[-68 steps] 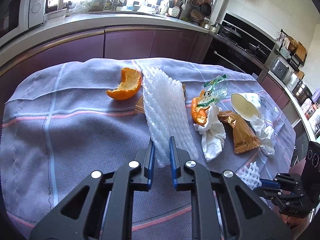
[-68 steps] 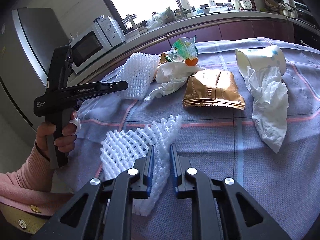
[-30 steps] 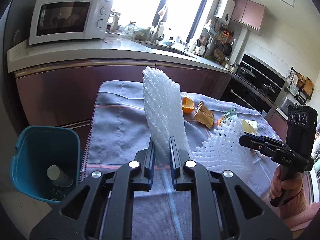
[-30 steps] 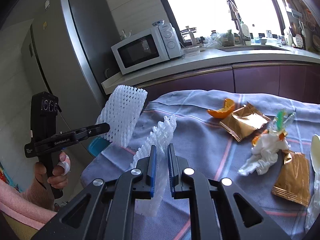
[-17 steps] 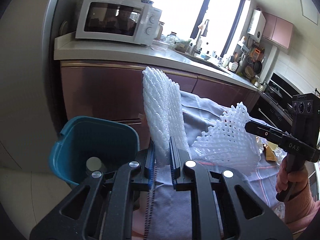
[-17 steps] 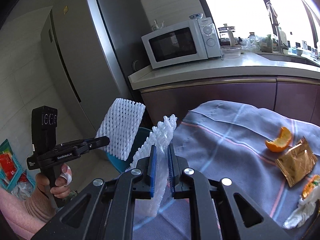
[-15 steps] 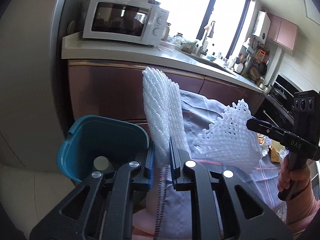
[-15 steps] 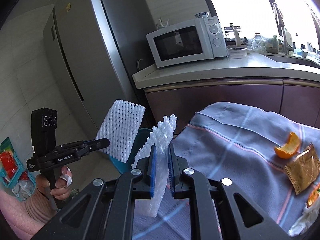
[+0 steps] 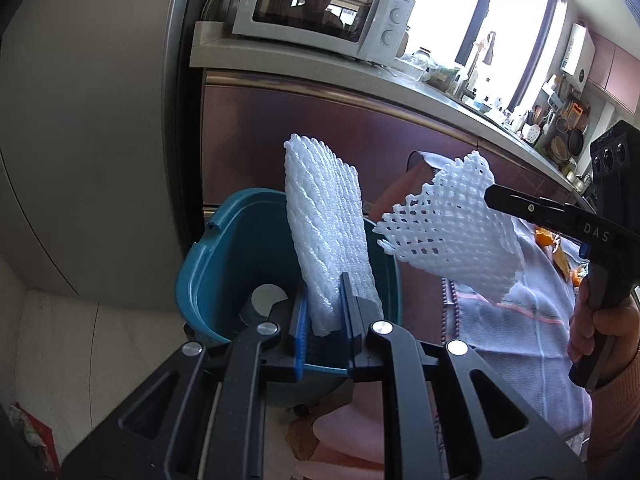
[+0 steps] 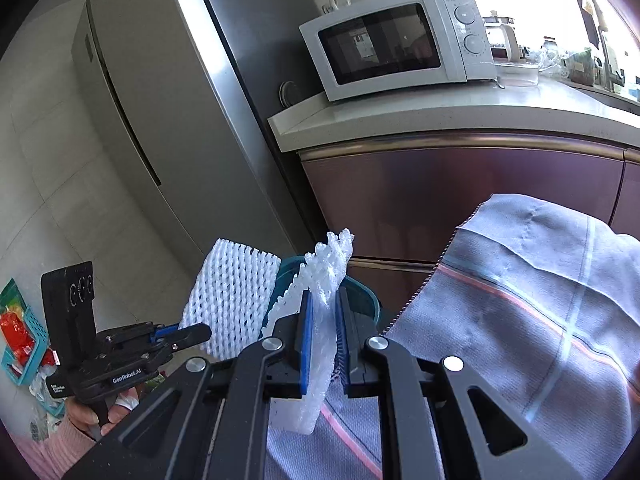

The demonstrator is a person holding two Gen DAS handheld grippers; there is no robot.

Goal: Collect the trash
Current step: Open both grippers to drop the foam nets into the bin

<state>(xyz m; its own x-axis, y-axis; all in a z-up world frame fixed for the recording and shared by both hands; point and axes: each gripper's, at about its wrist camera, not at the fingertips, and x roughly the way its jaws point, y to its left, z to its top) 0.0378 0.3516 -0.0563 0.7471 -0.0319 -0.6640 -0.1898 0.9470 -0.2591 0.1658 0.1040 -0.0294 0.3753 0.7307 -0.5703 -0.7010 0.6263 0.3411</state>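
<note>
Left gripper (image 9: 324, 312) is clamped on a white foam net sleeve (image 9: 326, 232), holding it upright right over the teal trash bin (image 9: 224, 264). At three o'clock of it, the right gripper (image 10: 322, 344) pinches a second foam net (image 10: 324, 280), hanging between the bin and the grey tablecloth (image 10: 520, 300). Microwave (image 9: 316, 4) sits on the counter at twelve o'clock.

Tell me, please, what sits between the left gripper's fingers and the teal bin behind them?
In the left wrist view, only the white foam net clamped in the left gripper stands before the teal bin.
</note>
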